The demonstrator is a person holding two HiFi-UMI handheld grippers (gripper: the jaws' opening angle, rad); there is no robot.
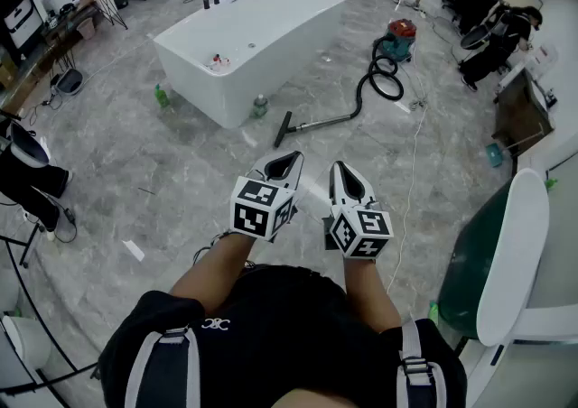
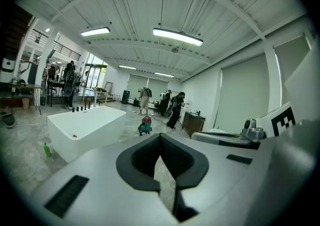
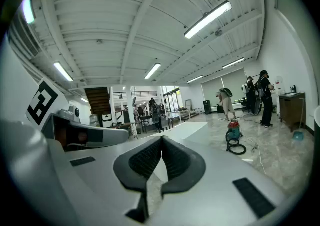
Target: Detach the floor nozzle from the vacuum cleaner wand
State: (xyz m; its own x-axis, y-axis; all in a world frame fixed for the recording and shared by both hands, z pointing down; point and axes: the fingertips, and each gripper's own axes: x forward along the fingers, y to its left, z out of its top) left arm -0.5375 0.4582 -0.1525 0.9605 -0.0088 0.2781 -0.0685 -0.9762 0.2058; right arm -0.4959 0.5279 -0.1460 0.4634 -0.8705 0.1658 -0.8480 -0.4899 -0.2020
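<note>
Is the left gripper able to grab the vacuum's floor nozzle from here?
Probably not yet. The left gripper is shut and held near the person, while the floor nozzle lies farther off near the bathtub. Only bare floor lies between, so stepping closer should do.

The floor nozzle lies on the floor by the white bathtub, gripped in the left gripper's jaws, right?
Not gripped. The floor nozzle does lie by the white bathtub, but the left gripper is apart from it; the left gripper view shows its jaws shut on nothing.
</note>
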